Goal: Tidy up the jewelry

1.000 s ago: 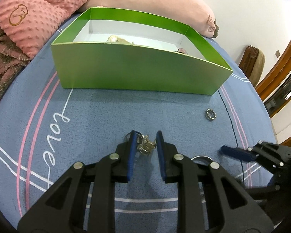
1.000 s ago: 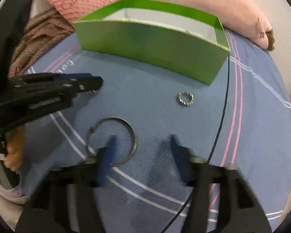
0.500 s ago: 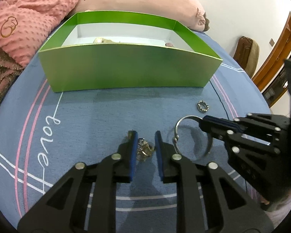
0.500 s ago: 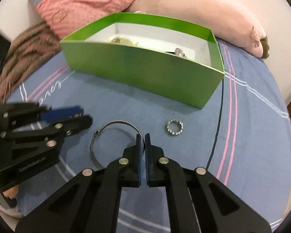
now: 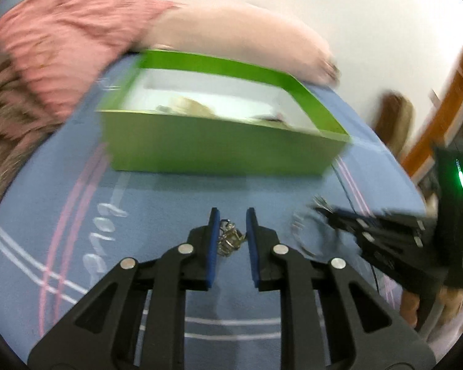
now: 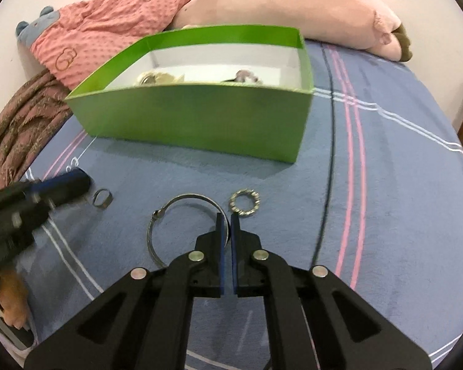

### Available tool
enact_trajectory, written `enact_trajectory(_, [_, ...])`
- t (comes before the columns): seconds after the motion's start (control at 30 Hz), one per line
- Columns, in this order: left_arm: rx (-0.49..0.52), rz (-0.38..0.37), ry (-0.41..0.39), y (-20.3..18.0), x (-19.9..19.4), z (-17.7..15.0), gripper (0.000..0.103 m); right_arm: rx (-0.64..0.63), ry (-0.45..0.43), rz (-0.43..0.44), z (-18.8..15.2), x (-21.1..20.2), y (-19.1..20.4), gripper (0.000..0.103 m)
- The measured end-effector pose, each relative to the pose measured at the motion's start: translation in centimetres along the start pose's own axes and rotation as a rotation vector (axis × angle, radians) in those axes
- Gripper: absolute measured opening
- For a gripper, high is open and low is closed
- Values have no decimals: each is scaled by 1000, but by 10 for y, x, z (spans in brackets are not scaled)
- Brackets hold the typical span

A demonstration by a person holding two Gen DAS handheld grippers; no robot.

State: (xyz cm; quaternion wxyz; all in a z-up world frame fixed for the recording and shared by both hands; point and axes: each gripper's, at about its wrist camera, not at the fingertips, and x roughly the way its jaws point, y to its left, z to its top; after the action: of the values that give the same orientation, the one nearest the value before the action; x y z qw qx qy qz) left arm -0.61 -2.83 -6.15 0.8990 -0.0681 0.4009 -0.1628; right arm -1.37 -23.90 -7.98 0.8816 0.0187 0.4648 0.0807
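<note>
Where bedsheet point(image 5: 169, 203) shows, white script reads "love" point(image 5: 103, 240).

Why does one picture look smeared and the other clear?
Left wrist view: motion blur smears the green box and the pink blanket; its own fingers stay sharp. Right wrist view: crisp, though the fisheye lens bends the bedspread's stripes.

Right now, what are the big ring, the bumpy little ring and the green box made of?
The big ring looks like thin silvery metal wire; it glints. The bumpy little ring seems to be metal too, dull silver and knobbly, maybe beads. The green box looks like glossy cardboard: thin folded walls, white inside.
</note>
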Motion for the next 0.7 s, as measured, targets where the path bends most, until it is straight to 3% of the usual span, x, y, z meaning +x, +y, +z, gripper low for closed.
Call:
enact_trajectory(0.13, [-82,117,16,19,5,3,17,-9,-10,-7,0,-2,1,3])
enact_trajectory(0.43, [-80,195,55,20,15,0,17,-33,3,-13,-3,2,6,3])
enact_trajectory(0.6, [-78,283,21,18,12,-1,17,-43,-9,18,-3,1,10,3])
enact_trajectory(0.7, [-81,291,-2,18,7,-2,17,-52,-6,28,-4,4,13,3])
